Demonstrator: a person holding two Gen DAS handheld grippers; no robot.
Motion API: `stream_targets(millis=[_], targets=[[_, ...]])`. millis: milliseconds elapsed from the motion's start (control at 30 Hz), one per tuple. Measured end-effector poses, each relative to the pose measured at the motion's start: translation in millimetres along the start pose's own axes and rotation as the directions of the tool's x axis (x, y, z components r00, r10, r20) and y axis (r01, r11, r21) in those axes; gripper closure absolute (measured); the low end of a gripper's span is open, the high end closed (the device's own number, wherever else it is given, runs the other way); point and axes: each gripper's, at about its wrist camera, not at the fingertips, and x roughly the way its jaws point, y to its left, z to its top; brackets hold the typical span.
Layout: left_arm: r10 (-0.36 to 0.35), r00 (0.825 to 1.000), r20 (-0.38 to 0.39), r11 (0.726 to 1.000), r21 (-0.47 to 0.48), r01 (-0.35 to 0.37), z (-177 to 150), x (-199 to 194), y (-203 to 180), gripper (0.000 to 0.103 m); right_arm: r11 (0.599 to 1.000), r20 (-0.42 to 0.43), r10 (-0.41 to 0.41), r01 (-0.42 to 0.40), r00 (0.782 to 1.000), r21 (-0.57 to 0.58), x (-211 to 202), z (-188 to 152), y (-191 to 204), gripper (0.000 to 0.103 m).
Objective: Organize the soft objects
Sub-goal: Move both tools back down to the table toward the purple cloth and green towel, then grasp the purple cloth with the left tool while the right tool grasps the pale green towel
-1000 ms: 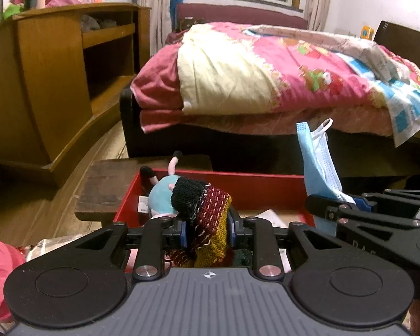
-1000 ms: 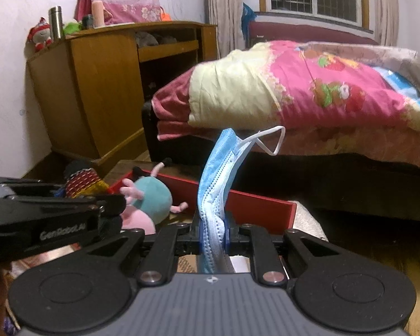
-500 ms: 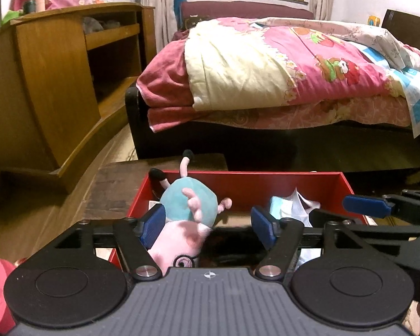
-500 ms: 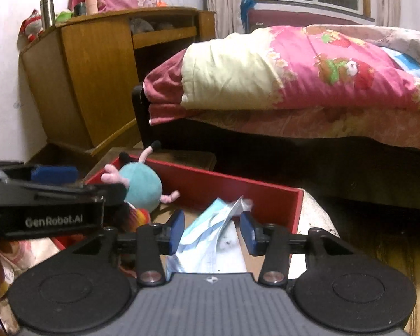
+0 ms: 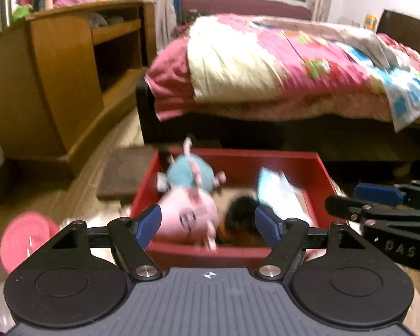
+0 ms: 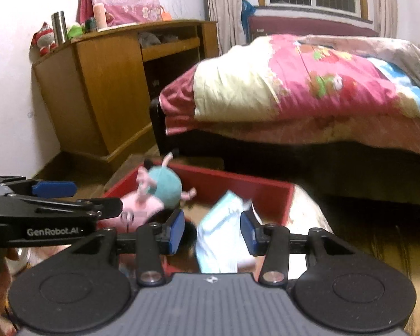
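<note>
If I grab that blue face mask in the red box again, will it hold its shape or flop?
Probably flop: the face mask lies crumpled and folded in the red box, so it looks thin and limp. Likely very light too. The right claw is open above it; a pinch on a fold may work best.

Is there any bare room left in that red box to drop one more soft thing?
A little. In the red box, the far strip between the plush pig and the blue mask looks free. The near half is crowded: pig's head, dark knitted piece and mask lie close together.
</note>
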Motion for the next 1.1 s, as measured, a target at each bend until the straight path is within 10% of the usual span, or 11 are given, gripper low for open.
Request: stream_targets(millis=[567, 633, 1100], targets=[[-0.11, 0.966, -0.235, 0.993, -0.074, 0.095, -84, -15, -12, 0.028, 0.998, -0.358, 0.056, -0.044, 0.932, 0.043, 25, -77, 2, 0.073], [-0.125, 0.959, -0.255, 0.991, -0.073, 0.11, -87, -13, -11, 0.028, 0.993, -0.387, 0.084, -0.047, 0.918, 0.105, 31, -76, -6, 0.093], [-0.11, 0.897, -0.427, 0.992, -0.108, 0.07, -130, 0, -17, 0.028, 0.952, -0.277, 0.256, -0.193, 0.926, 0.236, -13, -51, -11, 0.103]])
